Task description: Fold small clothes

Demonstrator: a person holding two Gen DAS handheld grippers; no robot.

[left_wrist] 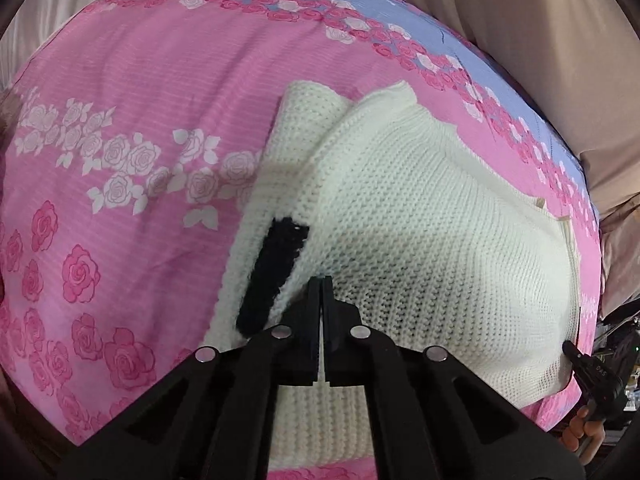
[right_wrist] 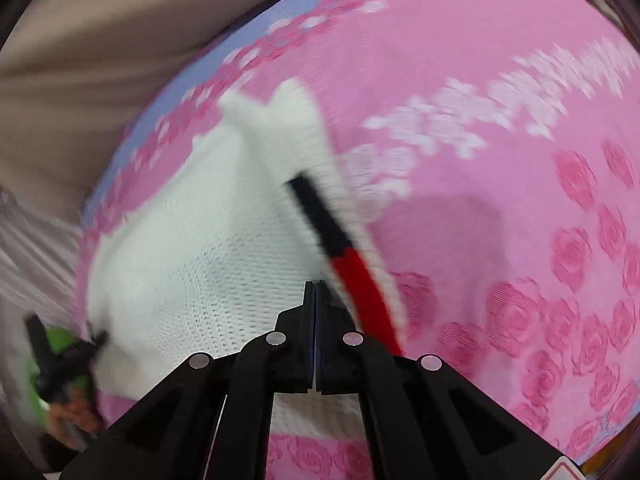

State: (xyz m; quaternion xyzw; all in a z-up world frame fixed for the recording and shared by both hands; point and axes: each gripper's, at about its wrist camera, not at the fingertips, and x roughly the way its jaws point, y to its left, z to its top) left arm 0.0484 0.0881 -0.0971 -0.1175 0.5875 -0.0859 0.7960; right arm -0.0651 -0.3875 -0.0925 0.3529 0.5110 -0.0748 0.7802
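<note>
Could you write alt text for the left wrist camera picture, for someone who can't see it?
A black claw, its fingers closed, pinches the near edge of a white knitted garment with a black stripe, lying on a pink rose-patterned bedsheet. A second claw touches the garment's right edge.

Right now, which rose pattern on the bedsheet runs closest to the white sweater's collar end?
The dark pink rose border along the blue strip; the pale white roses lie away from the collar of the knitted sweater.
</note>
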